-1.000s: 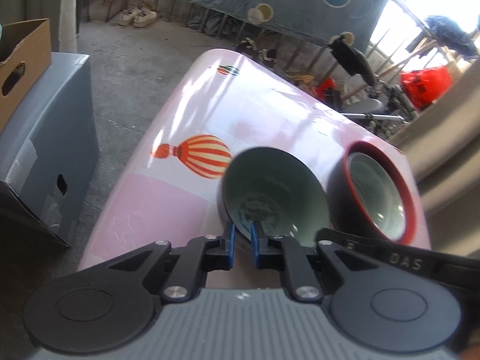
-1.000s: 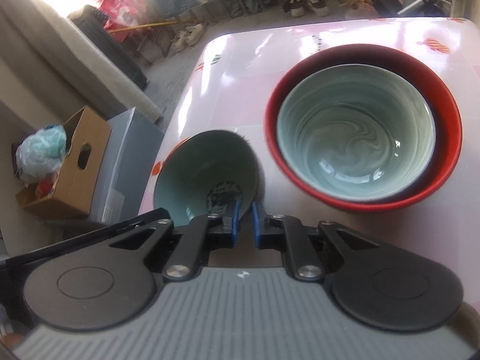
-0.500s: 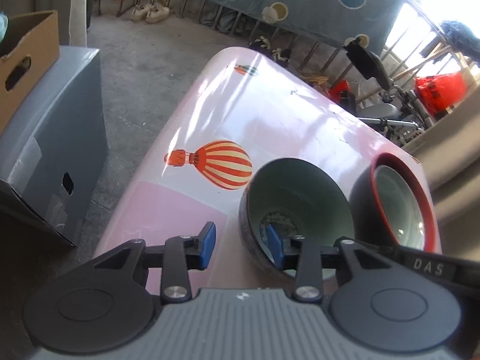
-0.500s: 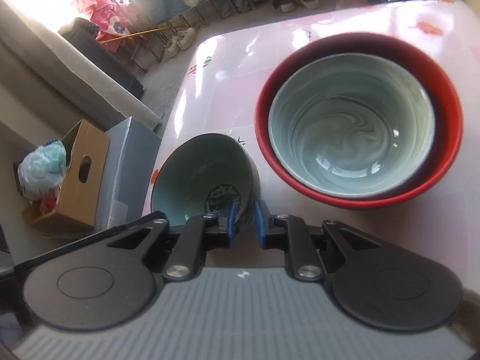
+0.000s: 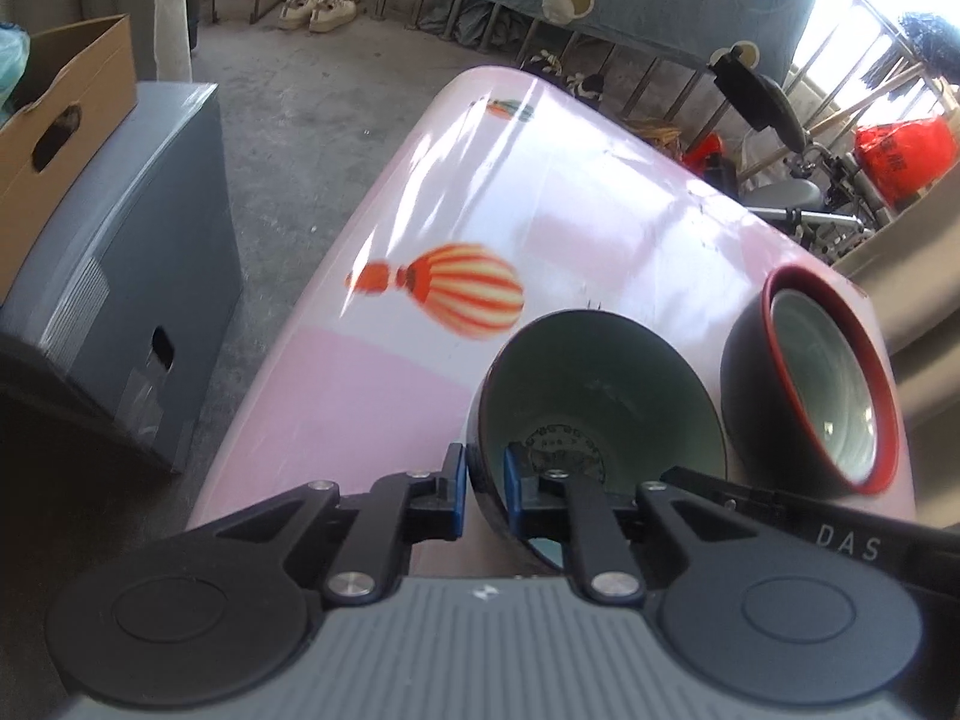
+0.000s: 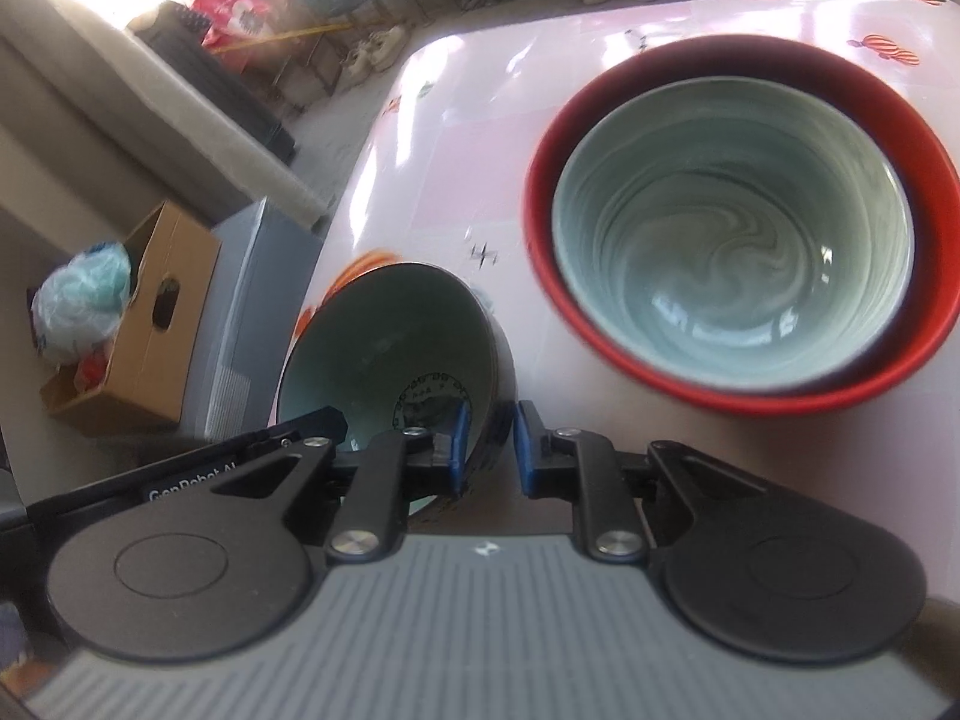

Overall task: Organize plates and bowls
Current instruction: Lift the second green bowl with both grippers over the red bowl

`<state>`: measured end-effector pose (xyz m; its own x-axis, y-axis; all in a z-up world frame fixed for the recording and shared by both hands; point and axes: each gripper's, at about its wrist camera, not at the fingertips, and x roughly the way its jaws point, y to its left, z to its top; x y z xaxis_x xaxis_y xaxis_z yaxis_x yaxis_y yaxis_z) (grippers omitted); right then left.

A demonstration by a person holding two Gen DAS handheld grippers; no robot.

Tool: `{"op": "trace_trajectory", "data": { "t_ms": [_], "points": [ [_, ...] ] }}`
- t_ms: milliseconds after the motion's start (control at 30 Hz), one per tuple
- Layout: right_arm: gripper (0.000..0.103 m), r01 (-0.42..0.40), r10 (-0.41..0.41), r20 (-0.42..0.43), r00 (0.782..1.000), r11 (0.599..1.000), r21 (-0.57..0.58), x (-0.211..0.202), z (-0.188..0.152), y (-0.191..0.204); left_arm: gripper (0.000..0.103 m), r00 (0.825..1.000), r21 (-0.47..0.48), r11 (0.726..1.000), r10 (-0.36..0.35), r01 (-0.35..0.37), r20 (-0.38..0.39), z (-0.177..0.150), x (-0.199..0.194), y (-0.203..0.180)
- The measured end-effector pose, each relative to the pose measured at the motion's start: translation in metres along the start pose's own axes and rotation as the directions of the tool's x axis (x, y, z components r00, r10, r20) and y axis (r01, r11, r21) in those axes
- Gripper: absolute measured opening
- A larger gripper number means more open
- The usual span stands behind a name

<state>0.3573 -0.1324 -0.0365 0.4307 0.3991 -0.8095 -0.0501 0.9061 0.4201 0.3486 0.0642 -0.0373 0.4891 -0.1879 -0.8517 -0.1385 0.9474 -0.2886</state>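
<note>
left gripper [image 5: 483, 492]: jaws just closing, clamped | right gripper [image 6: 487, 450]: jaws clamped

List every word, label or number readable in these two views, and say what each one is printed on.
"DAS": white letters on the black arm of the right gripper, seen at the lower right of the left wrist view.
"GenRobot A", cut off by a finger link: on the black arm of the left gripper, seen in the right wrist view.
Ring of print inside the small bowl: too blurred to read.
Dark marks on the red bag: unreadable.
</note>
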Motion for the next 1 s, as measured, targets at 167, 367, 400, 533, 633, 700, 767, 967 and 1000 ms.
{"op": "trace_trajectory", "data": {
  "t_ms": [167,367,400,533,633,700,767,967,1000],
  "points": [
    [0.015,-0.025,0.022,-0.042,0.999,0.998,-0.054,-0.004,-0.011,0.007,0.016,0.999,-0.01,1.0,-0.02,0.02,-0.026,-0.008,-0.008,0.01],
    [0.015,-0.028,0.027,-0.043,0.999,0.999,-0.029,0.003,-0.01,0.005,0.017,0.998,-0.005,1.0,-0.013,0.012,-0.061,-0.004,0.003,0.008],
    [0.015,-0.03,0.03,-0.045,0.999,0.999,-0.019,0.007,-0.009,0.005,0.017,0.997,-0.017,1.0,-0.016,0.015,-0.072,-0.004,0.007,0.009],
    [0.015,-0.03,0.029,-0.046,0.998,0.999,-0.011,0.014,-0.009,0.006,0.016,0.997,-0.04,0.999,-0.005,0.002,-0.076,-0.006,0.014,0.009],
    [0.014,-0.018,0.017,-0.047,0.999,0.999,-0.029,0.016,-0.009,0.009,0.015,0.997,-0.041,0.999,0.019,-0.022,-0.074,-0.006,0.013,0.006],
    [0.013,-0.005,0.003,-0.046,0.999,0.999,-0.048,0.015,-0.01,0.011,0.016,0.997,-0.044,0.999,0.025,-0.029,-0.075,-0.007,0.011,0.006],
    [0.012,0.005,-0.008,-0.043,0.999,0.997,-0.071,0.013,-0.011,0.014,0.016,0.997,-0.049,0.998,0.029,-0.033,-0.07,-0.006,0.008,0.007],
    [0.01,-0.003,-0.001,-0.043,0.999,0.997,-0.083,0.007,-0.01,0.014,0.016,0.996,-0.052,0.998,0.034,-0.038,-0.077,-0.006,0.001,0.005],
    [0.009,-0.003,-0.001,-0.041,0.999,0.997,-0.083,0.006,-0.01,0.014,0.016,0.996,-0.052,0.998,0.035,-0.039,-0.078,-0.006,0.0,0.005]
  ]
}}
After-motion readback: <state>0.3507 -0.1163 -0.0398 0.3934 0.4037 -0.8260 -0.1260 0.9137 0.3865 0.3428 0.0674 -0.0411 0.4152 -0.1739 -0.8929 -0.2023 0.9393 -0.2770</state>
